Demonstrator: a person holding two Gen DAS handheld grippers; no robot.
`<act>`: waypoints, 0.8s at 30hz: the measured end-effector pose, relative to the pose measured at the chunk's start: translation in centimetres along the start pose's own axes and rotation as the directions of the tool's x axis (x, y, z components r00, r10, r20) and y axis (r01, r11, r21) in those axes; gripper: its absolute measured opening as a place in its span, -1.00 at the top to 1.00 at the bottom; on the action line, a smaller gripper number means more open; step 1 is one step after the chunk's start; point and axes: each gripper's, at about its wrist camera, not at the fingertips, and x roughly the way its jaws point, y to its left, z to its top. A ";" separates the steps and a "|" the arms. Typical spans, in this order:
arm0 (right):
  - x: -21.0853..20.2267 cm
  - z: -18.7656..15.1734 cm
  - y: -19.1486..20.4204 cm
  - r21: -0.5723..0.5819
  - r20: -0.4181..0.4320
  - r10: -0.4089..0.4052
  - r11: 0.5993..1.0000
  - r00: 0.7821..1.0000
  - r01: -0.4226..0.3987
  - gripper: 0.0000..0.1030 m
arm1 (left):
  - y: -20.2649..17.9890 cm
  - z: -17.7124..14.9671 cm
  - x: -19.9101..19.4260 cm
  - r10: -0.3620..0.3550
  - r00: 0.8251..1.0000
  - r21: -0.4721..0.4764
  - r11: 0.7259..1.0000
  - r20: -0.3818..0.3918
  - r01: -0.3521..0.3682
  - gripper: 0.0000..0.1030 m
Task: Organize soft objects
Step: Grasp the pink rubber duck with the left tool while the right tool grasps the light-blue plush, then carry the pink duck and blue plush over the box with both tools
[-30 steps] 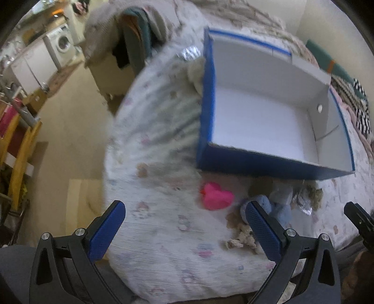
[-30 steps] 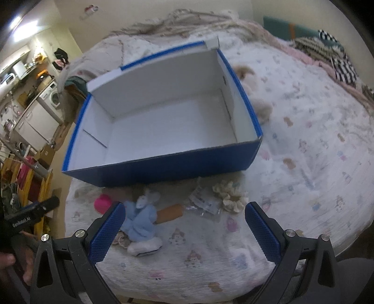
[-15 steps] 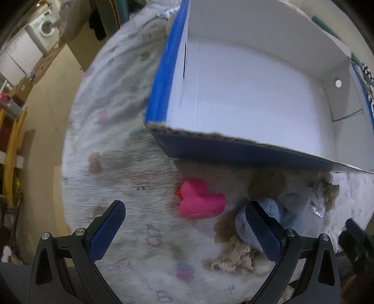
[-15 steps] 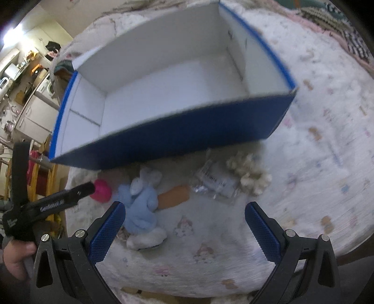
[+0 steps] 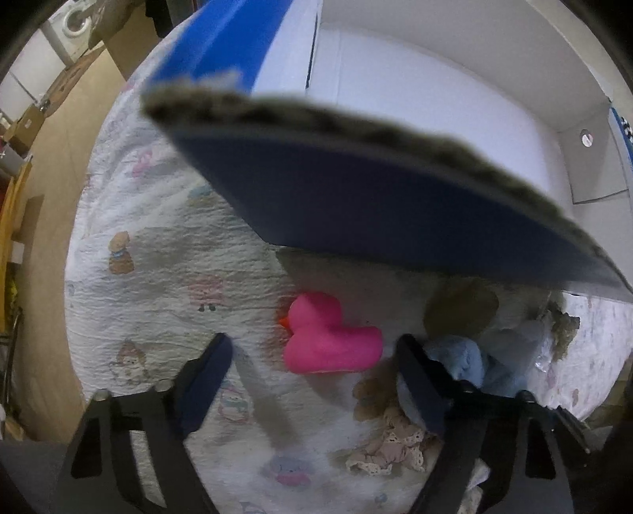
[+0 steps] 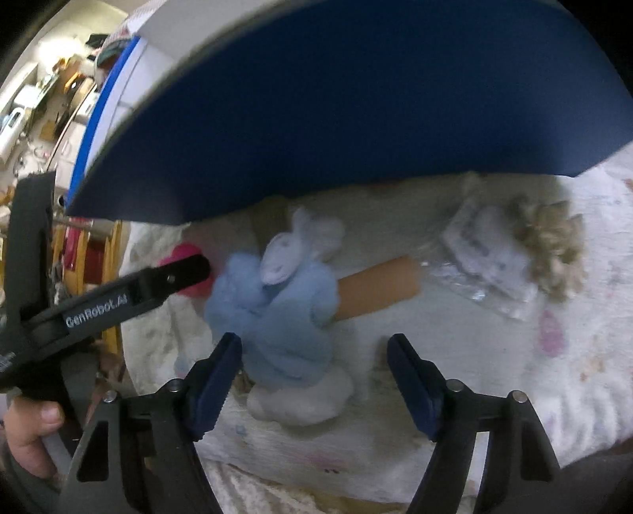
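Note:
A pink soft duck point(image 5: 330, 336) lies on the patterned bedspread, just ahead of my open left gripper point(image 5: 314, 350), between its fingers' line. A light blue plush bunny point(image 6: 283, 300) lies in front of my open right gripper point(image 6: 314, 352), its lower part between the fingers; it also shows in the left wrist view point(image 5: 470, 363). An orange tube point(image 6: 378, 284) pokes out beside it. A beige lace piece point(image 5: 389, 443) lies near the left gripper's right finger. The blue box point(image 5: 387, 221) with white inside stands right behind the toys. The left gripper shows in the right wrist view point(image 6: 180, 273) by the duck point(image 6: 184, 251).
A clear plastic packet point(image 6: 480, 257) and a beige frilly flower piece point(image 6: 554, 253) lie to the right of the bunny. The bed's edge drops off to the left, with floor and a washing machine point(image 5: 73, 19) beyond.
Both grippers have moved forward and down toward the toys. The box wall now looms large. The left gripper closed in on the duck, the right on the blue bunny, and both narrowed a little.

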 end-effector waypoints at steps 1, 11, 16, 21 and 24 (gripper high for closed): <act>0.2 0.0 0.5 -0.013 -0.005 -0.006 1.000 1.000 0.006 -0.48 | -0.2 -0.1 0.1 -0.001 1.000 -0.002 1.000 -0.004 0.001 -0.29; 0.7 0.0 2.3 -0.097 0.017 0.016 0.995 1.000 -0.014 0.61 | 0.9 0.8 0.4 -0.030 1.000 0.003 1.000 0.002 0.030 0.14; -0.6 -0.3 1.9 -0.120 0.039 0.044 0.992 0.998 -0.039 0.68 | 2.3 0.9 -0.2 -0.024 1.000 0.000 1.000 0.016 0.024 0.14; -2.9 -1.2 1.4 -0.130 0.065 0.089 0.988 0.994 -0.080 0.70 | 4.0 0.5 -1.6 -0.007 0.998 0.008 1.000 0.067 0.007 0.14; -4.5 -1.9 1.3 -0.141 0.079 0.119 0.984 0.990 -0.107 0.70 | 5.2 -0.5 -2.1 -0.003 0.996 -0.001 1.000 0.091 0.003 0.14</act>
